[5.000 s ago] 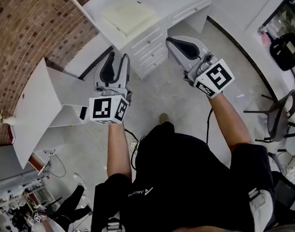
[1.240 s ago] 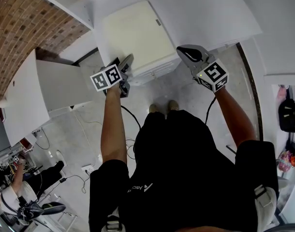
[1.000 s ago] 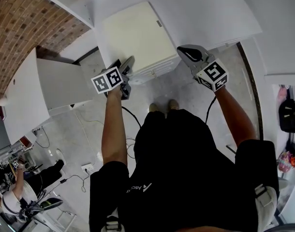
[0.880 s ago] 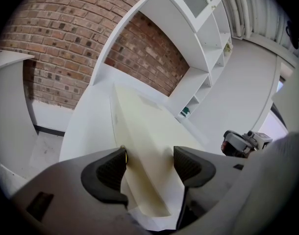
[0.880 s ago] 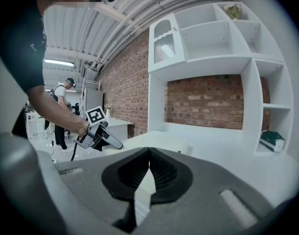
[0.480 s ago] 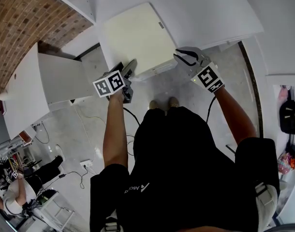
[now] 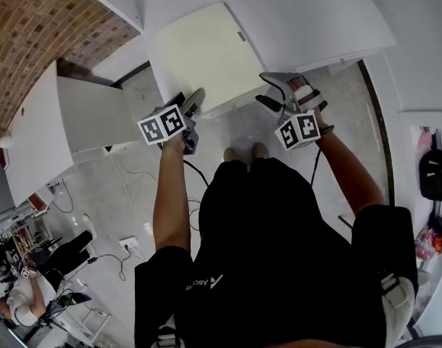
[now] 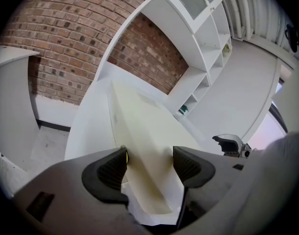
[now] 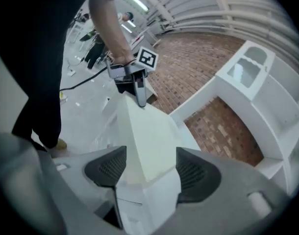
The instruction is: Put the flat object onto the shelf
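We are standing in front of a brick wall (image 7: 40, 35) with the white shelf unit (image 8: 208, 48) rising against it, well beyond the work. Below us a white cabinet (image 7: 322, 20) is carrying the flat object (image 7: 203, 53), a broad cream slab that is lying flat on the cabinet's top, with its near edge at the cabinet's front.

We are holding the left gripper (image 7: 186, 98) turned on its side at the slab's near-left edge. Its pads (image 8: 112, 168) are sitting above and below the slab, and the cream edge is filling the gap between them, so we are reading this as a grip already in place. We are bringing the right gripper (image 7: 268, 89) to the near-right corner. Its jaws have just been opening, and the corner is now lying between its spread pads (image 9: 108, 168), with a gap showing on each side, so nothing is being squeezed there yet.

We are judging the slab to be stiff and fairly thick, and awkward for its breadth rather than heavy. Its smooth faces are likely to slip under a shallow bite. We are therefore favouring two holds well apart along the near edge, each pushed deep, so that the slab is not swinging or drooping while we are carrying it towards the shelf.
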A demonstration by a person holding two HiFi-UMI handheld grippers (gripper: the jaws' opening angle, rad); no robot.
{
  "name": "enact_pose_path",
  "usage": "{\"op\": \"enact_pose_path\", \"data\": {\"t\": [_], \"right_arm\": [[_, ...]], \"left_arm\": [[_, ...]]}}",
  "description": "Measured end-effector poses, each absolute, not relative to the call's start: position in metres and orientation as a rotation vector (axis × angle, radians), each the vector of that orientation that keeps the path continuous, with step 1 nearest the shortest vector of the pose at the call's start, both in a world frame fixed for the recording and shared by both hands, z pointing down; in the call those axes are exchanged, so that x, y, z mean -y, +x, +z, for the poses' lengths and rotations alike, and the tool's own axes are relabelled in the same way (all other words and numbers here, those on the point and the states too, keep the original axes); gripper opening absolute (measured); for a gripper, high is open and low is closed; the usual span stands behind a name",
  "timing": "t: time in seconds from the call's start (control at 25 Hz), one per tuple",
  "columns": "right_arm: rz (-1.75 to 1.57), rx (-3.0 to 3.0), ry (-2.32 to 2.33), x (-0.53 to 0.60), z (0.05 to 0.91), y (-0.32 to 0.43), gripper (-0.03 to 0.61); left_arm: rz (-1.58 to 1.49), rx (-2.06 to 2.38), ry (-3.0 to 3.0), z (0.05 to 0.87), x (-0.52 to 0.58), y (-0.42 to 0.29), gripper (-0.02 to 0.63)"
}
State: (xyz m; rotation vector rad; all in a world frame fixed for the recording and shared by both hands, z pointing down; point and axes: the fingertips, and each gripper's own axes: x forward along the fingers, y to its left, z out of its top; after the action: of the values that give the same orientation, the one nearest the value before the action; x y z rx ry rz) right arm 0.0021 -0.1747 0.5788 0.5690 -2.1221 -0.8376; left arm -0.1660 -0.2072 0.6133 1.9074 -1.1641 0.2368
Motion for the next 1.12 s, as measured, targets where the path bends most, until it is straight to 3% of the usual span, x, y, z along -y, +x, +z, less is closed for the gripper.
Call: {"op": "enact_pose_path", "data": {"t": [0.28, 1.12], "right_arm": [[-1.096, 1.832, 0.518, 0.177, 0.615, 0.003, 0.393], [-1.285, 1.624, 0.621, 0.202, 0.655, -0.022, 0.416]], "left_arm": [[0.234, 1.145, 1.900, 0.613, 0.202, -0.165, 0.288], [0.269, 1.052, 1.879, 0.611, 0.185, -0.163, 0.282]]}}
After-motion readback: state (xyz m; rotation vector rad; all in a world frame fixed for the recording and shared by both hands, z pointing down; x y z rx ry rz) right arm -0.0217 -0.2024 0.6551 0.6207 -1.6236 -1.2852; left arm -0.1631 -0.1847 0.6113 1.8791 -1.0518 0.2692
